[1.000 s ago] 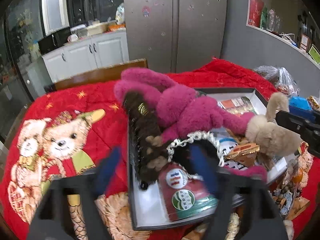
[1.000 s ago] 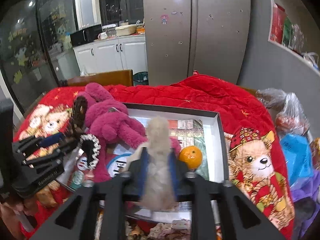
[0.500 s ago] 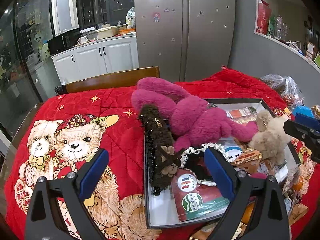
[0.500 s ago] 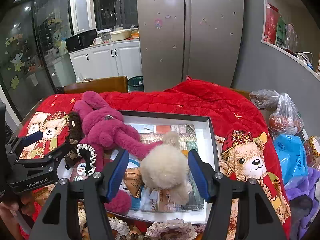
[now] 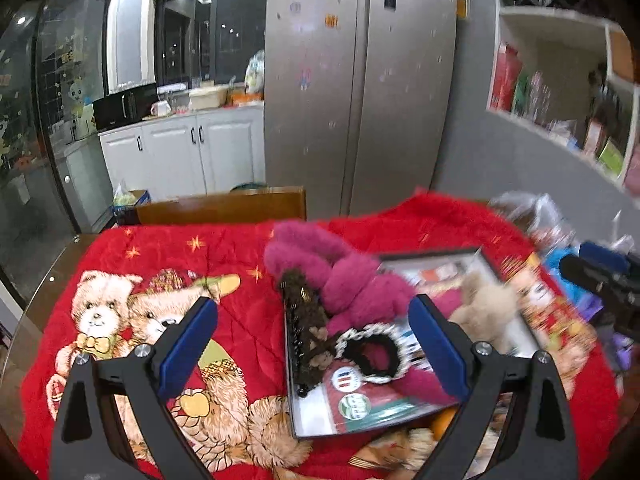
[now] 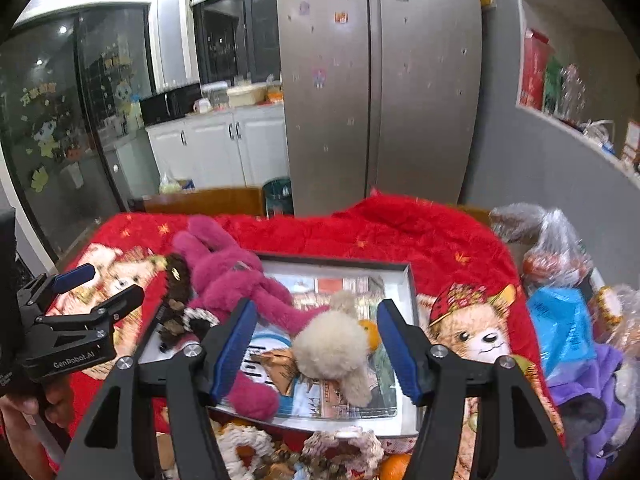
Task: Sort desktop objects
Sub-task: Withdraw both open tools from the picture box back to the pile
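Blue-padded right gripper (image 6: pixel 314 344) just spread, nothing pinched; cream plush (image 6: pixel 334 350) loose in the tray (image 6: pixel 408 276) directly below and between, long axis toward camera. Left gripper (image 5: pixel 314 344) spread too, empty, over the tray's left edge, farther away.

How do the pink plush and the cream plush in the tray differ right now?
The pink plush is magenta, long-limbed and sprawls over the tray's left rim; the cream plush is pale, smaller, rounder and lies wholly inside. Both are fuzzy toys, and neither is gripped.
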Demonstrator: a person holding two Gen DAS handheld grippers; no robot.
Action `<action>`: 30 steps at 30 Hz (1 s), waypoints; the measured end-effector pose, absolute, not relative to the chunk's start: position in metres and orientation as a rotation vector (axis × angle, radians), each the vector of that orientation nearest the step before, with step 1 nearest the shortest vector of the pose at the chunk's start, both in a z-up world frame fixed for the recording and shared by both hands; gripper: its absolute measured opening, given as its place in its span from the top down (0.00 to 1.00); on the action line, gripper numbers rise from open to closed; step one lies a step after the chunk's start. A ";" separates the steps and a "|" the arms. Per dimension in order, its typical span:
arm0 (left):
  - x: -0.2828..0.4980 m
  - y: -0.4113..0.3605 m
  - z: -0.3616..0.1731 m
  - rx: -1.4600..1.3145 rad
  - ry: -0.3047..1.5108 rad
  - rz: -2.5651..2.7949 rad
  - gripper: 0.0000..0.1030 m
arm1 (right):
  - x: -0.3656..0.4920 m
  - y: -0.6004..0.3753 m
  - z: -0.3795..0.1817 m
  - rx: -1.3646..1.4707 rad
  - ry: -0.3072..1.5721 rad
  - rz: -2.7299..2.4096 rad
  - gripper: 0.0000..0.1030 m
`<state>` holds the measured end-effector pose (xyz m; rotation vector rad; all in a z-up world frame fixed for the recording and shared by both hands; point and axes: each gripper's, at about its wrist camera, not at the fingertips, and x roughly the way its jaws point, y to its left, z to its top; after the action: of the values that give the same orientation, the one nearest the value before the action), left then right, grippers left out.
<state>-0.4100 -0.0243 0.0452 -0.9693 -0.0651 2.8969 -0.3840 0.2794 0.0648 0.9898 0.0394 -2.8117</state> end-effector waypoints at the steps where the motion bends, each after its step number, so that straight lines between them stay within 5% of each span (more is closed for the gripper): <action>1: -0.402 -0.027 0.056 -0.944 -0.089 2.888 0.06 | -0.375 0.279 0.075 0.952 0.032 -2.829 0.28; 12: -0.299 -0.040 0.112 -0.718 -0.032 3.051 0.01 | -0.279 0.277 0.135 0.677 0.010 -2.930 0.19; 23: -0.250 -0.046 0.014 -0.835 -0.142 2.982 0.01 | -0.201 0.267 0.095 0.516 0.194 -3.066 0.16; 30: -0.265 -0.037 -0.025 -0.994 -0.085 2.904 0.01 | -0.234 0.287 0.021 0.815 -0.027 -3.044 0.16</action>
<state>-0.2652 -0.0370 -0.0252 -0.9944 -0.0853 2.9043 -0.2336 0.2867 0.0209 0.8148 -0.0269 -3.0445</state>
